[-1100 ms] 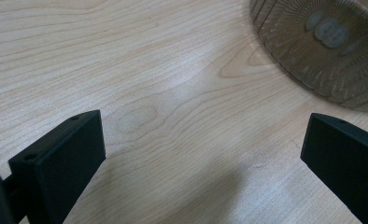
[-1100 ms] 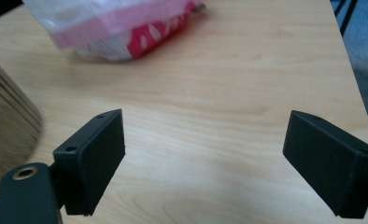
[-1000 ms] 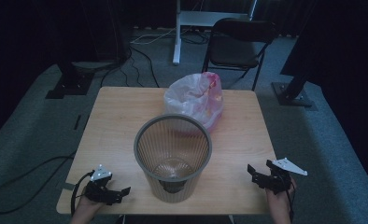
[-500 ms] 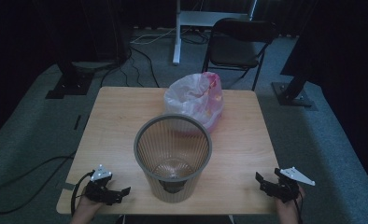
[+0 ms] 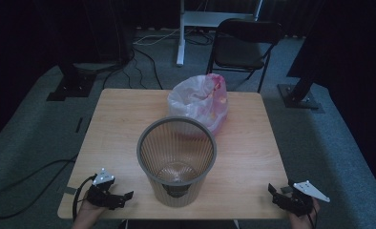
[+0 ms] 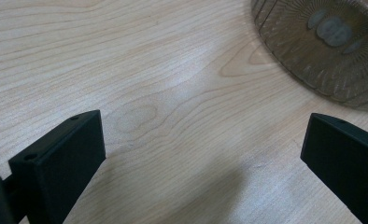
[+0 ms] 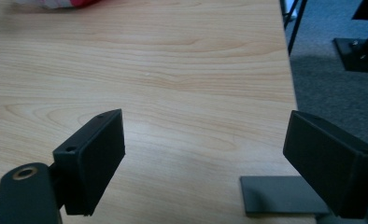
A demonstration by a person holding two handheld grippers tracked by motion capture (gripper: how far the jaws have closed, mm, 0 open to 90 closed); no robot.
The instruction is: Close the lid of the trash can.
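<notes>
A grey ribbed wastebasket (image 5: 176, 160) stands upright and empty near the table's front middle; its base (image 6: 329, 44) fills the top right of the left gripper view. Behind it lies a crumpled white plastic bag with red print (image 5: 199, 102), whose edge (image 7: 56, 3) peeks in at the top of the right gripper view. My left gripper (image 5: 121, 198) rests at the front left corner, open, with bare wood between its jaws (image 6: 203, 149). My right gripper (image 5: 277, 194) sits at the front right corner, open and holding nothing (image 7: 205, 154).
The wooden table (image 5: 253, 143) ends just right of my right gripper, with grey carpet (image 7: 336, 70) beyond. A black folding chair (image 5: 243, 45) and a white stand (image 5: 181, 33) are behind the table. Cables trail on the floor at left (image 5: 24, 181).
My right gripper has drifted back toward the front right corner, slightly lower and farther right. The left gripper, basket and bag have stayed put.
</notes>
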